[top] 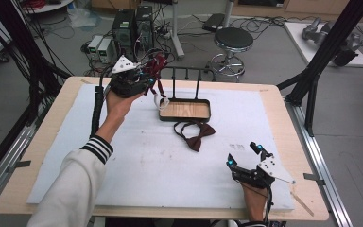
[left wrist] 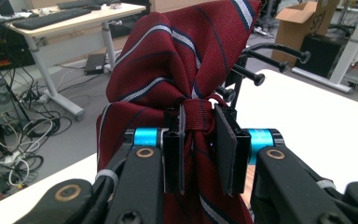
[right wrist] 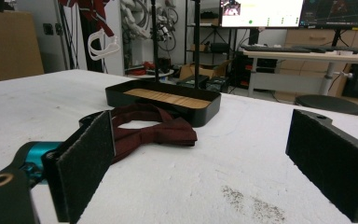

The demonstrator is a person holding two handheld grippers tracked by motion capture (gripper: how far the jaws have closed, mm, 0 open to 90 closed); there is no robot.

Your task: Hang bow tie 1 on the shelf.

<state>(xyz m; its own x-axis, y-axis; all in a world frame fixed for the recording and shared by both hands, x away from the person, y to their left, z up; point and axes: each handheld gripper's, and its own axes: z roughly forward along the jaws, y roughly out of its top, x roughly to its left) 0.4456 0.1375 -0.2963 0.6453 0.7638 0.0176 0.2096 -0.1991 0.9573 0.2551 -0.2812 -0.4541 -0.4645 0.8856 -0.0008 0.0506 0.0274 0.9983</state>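
You are holding your left gripper [top: 147, 81] up behind the black tray's [top: 185, 117] far-left corner, above the bench's [top: 274, 101] back edge. Its fingers [left wrist: 175, 148] are clenching a dark red striped necktie [left wrist: 177, 60] by a narrow gathered part, with the cloth bunching above the fingers and hanging below them. In the high view the necktie [top: 159, 64] is dangling beside the thin black stand [top: 185, 72] that is rising from the tray's back, and a white loop [top: 161, 101] is hanging at the tray's left corner.

The tray has a wooden floor and is sitting on the white mat [top: 75, 142] toward the bench's back. Just in front of the tray, a dark brown bow tie [top: 196, 134] with its strap is lying flat on the mat, close to the tray's front wall.

Your right gripper [top: 245, 155] is resting low, well in front and to the right of the tray, near the bench's front edge. Its fingers [right wrist: 86, 168] are spread wide apart, gripping nothing, and pointing toward the bow tie [right wrist: 151, 133] and tray [right wrist: 168, 106].
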